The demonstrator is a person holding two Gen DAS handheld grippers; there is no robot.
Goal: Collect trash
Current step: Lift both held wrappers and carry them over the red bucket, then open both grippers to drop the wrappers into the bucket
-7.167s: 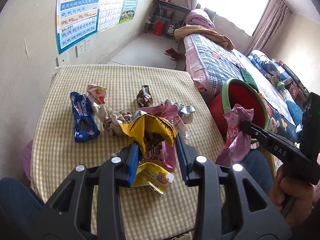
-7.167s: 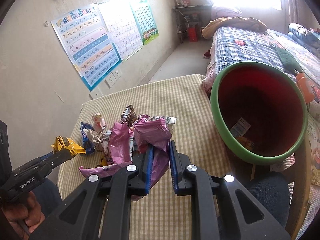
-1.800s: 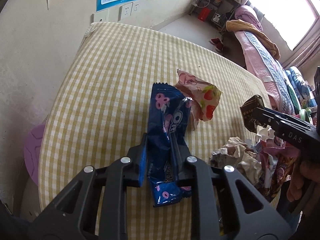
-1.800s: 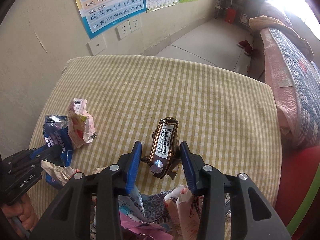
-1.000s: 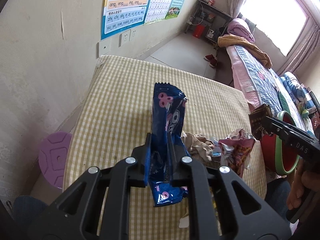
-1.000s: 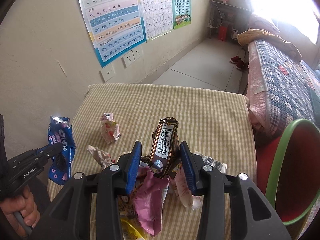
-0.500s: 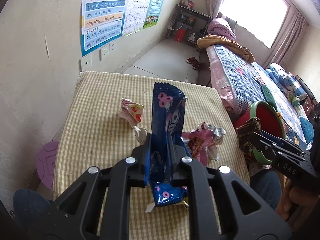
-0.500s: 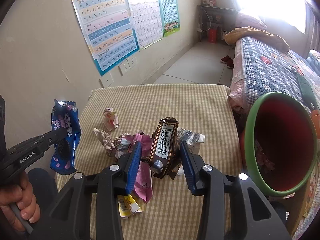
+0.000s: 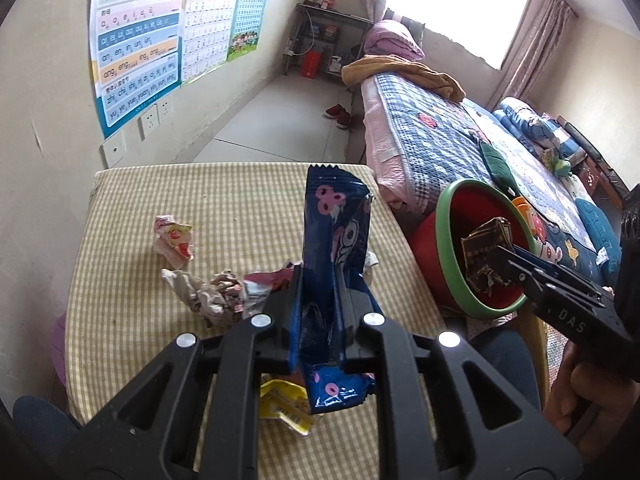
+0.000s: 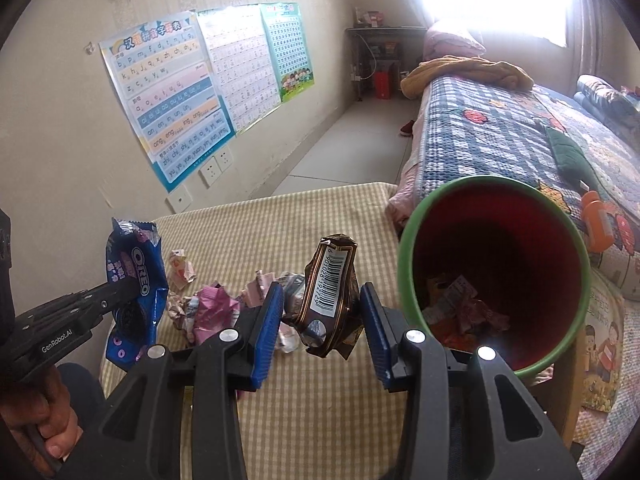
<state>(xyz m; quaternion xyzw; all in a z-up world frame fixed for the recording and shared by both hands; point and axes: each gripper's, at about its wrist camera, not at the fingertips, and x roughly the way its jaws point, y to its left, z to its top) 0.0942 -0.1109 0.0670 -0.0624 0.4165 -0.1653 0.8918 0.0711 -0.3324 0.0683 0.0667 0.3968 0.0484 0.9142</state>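
My left gripper (image 9: 318, 280) is shut on a blue Oreo wrapper (image 9: 334, 220), which stands upright above the checked table (image 9: 240, 192). The right gripper (image 10: 321, 294) is shut on a crumpled brown wrapper (image 10: 330, 280) with a barcode. It holds that wrapper just left of the red bin with a green rim (image 10: 404, 280). In the left wrist view the brown wrapper (image 9: 482, 258) hangs over the bin's mouth (image 9: 448, 240). Several wrappers (image 10: 460, 308) lie at the bin's bottom. More crumpled wrappers (image 9: 216, 292) lie on the table, one pink-and-white piece (image 9: 174, 236) lying apart from them.
A yellow wrapper (image 9: 282, 400) lies under my left gripper near the table's front edge. A bed (image 9: 440, 132) runs along the right behind the bin. The wall with posters (image 10: 172, 92) borders the table's left side. A purple stool (image 9: 58, 344) stands at the lower left.
Both grippers have swung right towards the bin and risen a little, each still holding its wrapper. The bin now fills more of the right wrist view.
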